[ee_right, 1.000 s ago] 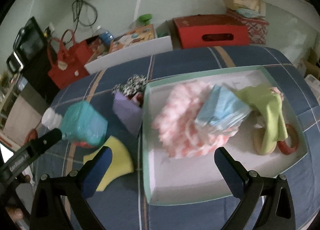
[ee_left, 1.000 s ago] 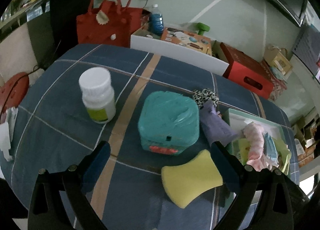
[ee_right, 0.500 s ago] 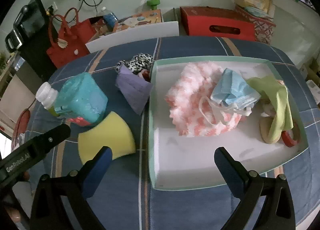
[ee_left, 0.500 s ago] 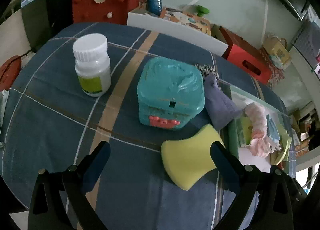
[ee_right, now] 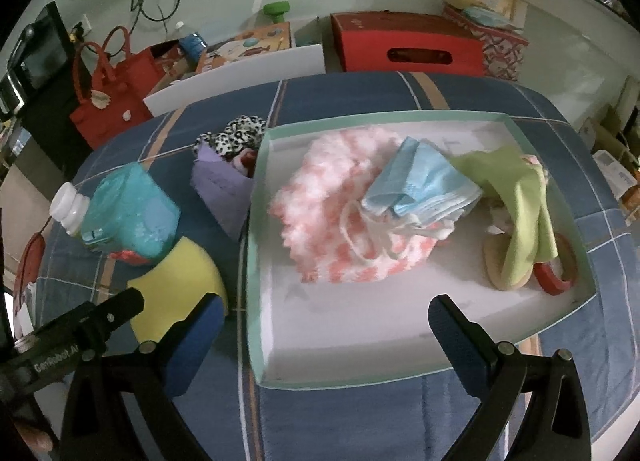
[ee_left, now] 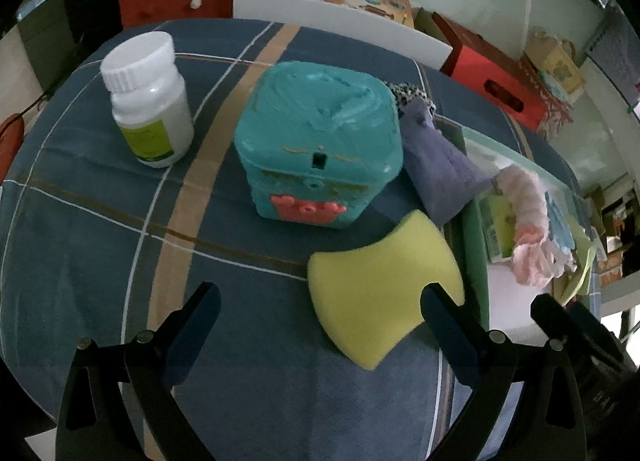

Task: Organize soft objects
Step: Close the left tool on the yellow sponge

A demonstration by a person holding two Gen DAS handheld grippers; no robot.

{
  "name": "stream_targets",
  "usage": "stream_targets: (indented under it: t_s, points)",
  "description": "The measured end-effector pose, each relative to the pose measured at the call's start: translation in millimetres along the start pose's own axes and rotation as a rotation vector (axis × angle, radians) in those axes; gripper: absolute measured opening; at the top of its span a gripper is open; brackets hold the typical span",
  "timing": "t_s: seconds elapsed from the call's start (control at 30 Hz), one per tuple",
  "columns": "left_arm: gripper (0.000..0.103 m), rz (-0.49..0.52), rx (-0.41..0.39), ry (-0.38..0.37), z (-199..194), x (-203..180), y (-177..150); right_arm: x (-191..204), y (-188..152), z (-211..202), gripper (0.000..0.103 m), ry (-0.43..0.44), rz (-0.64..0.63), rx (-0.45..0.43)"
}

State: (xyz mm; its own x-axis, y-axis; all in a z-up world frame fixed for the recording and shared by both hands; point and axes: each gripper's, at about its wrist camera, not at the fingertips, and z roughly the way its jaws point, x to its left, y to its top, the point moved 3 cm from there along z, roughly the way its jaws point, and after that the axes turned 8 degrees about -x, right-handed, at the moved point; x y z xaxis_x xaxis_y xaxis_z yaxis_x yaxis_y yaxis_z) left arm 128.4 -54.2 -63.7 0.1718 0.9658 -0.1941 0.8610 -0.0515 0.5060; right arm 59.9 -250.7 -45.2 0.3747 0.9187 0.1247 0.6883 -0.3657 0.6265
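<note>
The left gripper (ee_left: 318, 311) is wide open above the yellow sponge (ee_left: 380, 293); the right gripper (ee_right: 326, 319) is wide open too. It holds nothing over the tray (ee_right: 360, 325).

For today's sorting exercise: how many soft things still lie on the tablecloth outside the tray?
3: the yellow sponge beside the tray, the purple pouch against the tray's far left corner, and the spotted fabric piece behind the pouch. Others may hide behind the teal box.
</note>
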Motion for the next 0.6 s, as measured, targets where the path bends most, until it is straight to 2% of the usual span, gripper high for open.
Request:
stream_targets:
  t_s: [0.33,0.6]
  points:
    - [0.1,0.088,0.036,-0.001,6.6,-23.1,-10.1,-10.3,0.6,1.2,0.103,0.0,0.027,0.007]
    - [0.1,0.158,0.058,0.048,20.5,-35.4,-16.9,-12.5,-0.1,2.4,0.103,-0.002,0.034,0.014]
